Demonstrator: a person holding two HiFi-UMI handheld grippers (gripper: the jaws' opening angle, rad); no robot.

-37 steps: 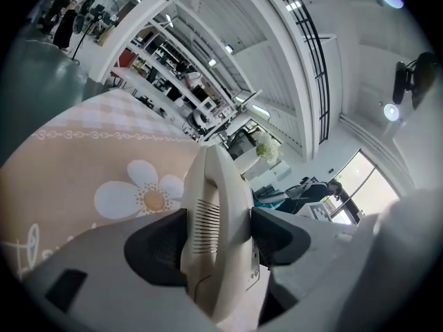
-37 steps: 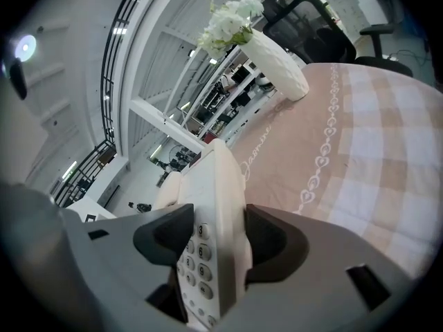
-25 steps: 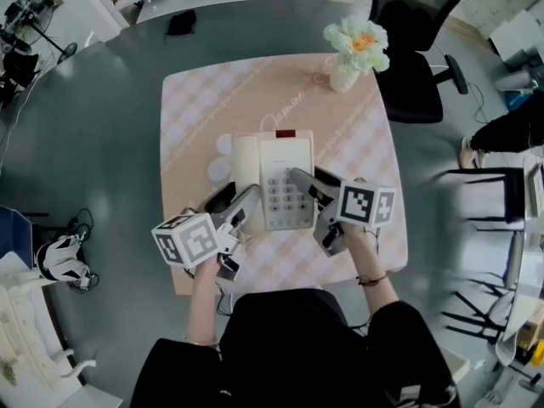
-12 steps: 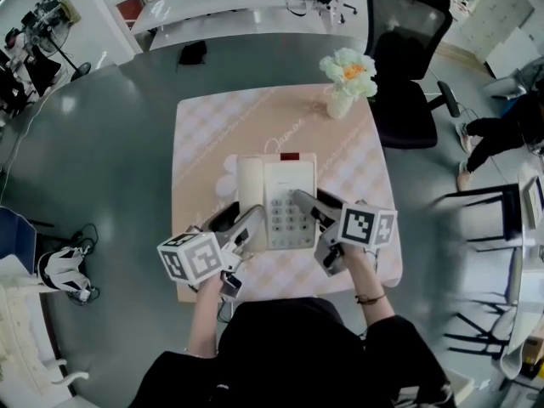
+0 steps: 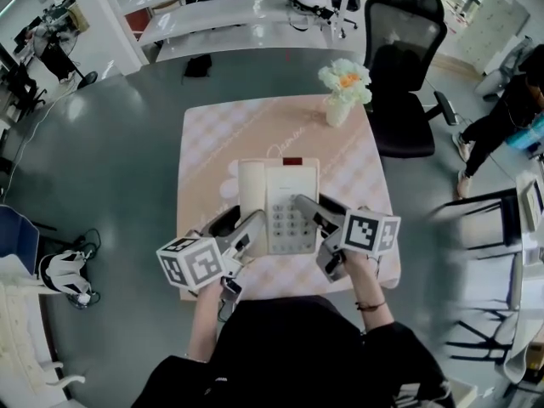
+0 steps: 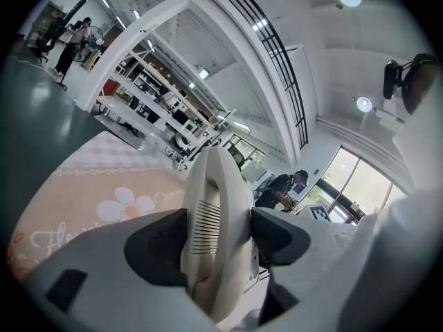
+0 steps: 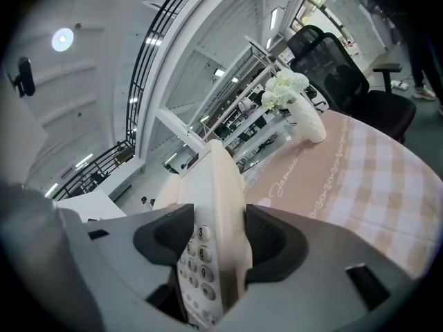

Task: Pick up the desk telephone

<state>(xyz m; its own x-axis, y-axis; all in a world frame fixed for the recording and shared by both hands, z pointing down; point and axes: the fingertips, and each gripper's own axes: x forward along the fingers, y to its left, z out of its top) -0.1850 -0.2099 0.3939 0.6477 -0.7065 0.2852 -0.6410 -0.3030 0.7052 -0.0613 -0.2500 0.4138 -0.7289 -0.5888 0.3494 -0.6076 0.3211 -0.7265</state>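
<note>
So, at the near edge of the checked cloth [image 5: 204,138], left gripper [image 5: 245,225] is clamped on the handset [image 5: 249,189] side of the desk telephone [image 5: 287,204], right gripper [image 5: 311,208] on its keypad side (both squeezed firmly on). Raise both tog. & level, same pace, so handset doesn't slip off; vase [image 5: 338,109] at far-right corner is well apart.

Black shirt [image 5: 297,347], grey fingers [image 5: 246,228], square-marked white cubes [image 5: 191,262].
</note>
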